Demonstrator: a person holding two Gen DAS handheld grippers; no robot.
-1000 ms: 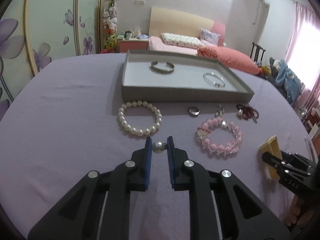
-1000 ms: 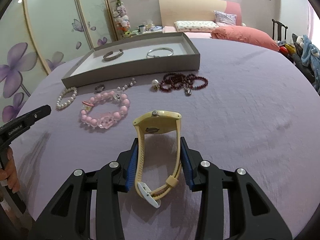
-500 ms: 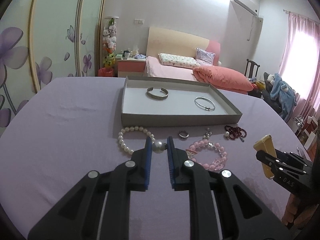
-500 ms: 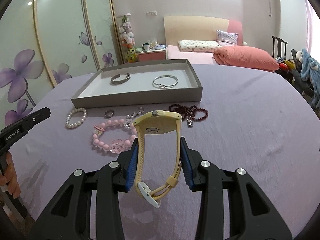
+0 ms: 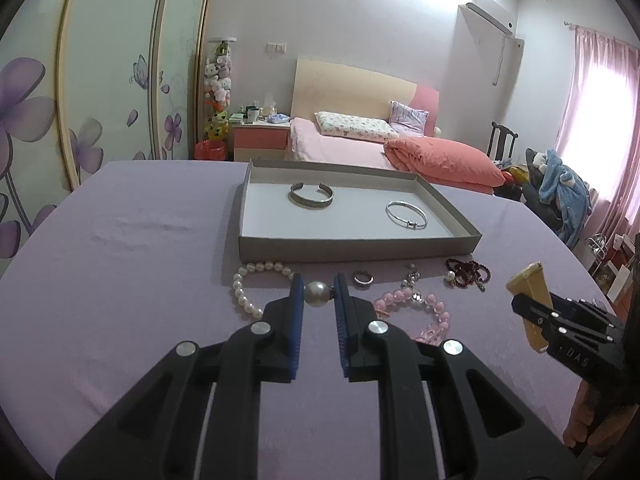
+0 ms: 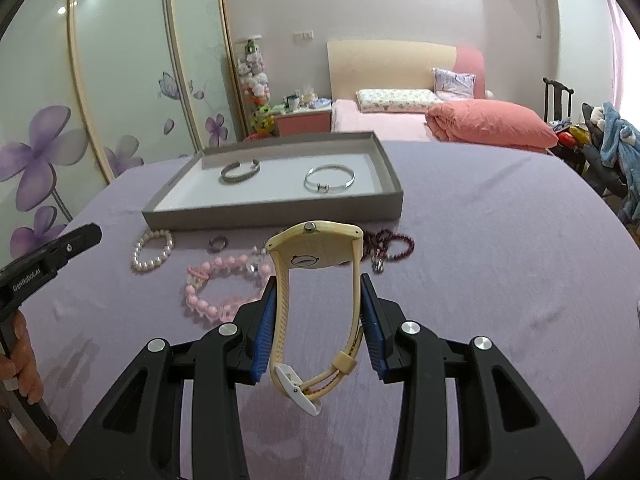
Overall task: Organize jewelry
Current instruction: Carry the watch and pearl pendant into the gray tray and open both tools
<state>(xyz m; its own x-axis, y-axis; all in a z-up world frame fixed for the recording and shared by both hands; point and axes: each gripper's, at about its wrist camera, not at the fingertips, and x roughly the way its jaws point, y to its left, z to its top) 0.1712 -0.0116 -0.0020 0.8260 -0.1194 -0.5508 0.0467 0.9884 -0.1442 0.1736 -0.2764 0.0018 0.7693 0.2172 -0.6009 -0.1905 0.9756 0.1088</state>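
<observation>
My left gripper is shut on a single grey pearl, held above the purple cloth. My right gripper is shut on a cream wristwatch, its strap pressed between the blue pads and its clasp hanging down. Ahead stands a grey tray with a silver cuff and a thin silver bangle in it. In front of the tray lie a white pearl bracelet, a ring, a pink bead bracelet and a dark red bead string.
A small silver charm lies between the ring and the red beads. The right gripper with the watch shows at the right edge of the left wrist view. Beyond the table are a bed, a nightstand and a wardrobe.
Both grippers have risen with their loads and tilted up, so the tray and the jewelry sit lower in both views. Both grips are unchanged.
</observation>
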